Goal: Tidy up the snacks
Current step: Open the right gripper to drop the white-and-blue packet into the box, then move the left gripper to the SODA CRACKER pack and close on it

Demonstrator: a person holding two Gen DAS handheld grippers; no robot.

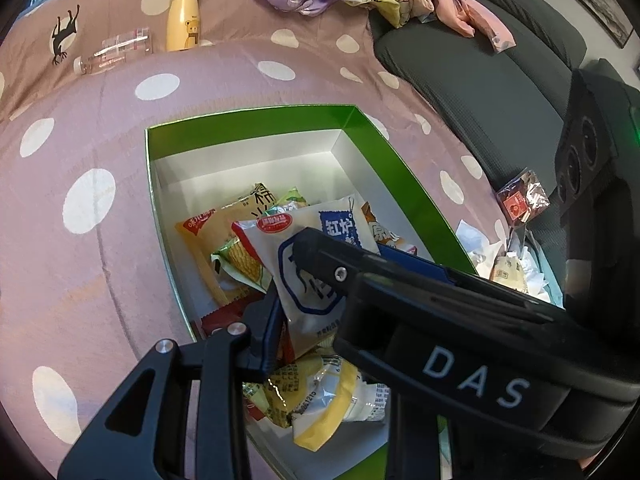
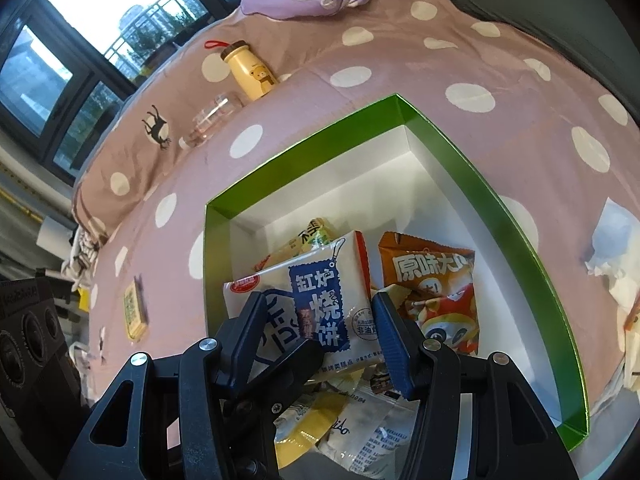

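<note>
A green box with a white inside (image 1: 256, 116) (image 2: 304, 148) sits on the dotted bedspread and holds several snack packets. My left gripper (image 1: 288, 280) is over the box, and the white and blue flatbread packet (image 1: 312, 264) stands between its fingers; the right gripper's black finger crosses in front, so I cannot see whether the jaws press on it. In the right wrist view my right gripper (image 2: 320, 320) is open, its blue pads either side of the same packet (image 2: 320, 300). An orange packet (image 2: 436, 280) lies beside it.
A yellow bear bottle (image 1: 184, 20) (image 2: 250, 72) and a clear plastic bottle (image 1: 116, 52) lie at the far side of the bed. A grey sofa cushion (image 1: 480, 80), a small red packet (image 1: 520, 200), crumpled tissue (image 2: 612, 248) and a flat yellow packet (image 2: 134, 312) are nearby.
</note>
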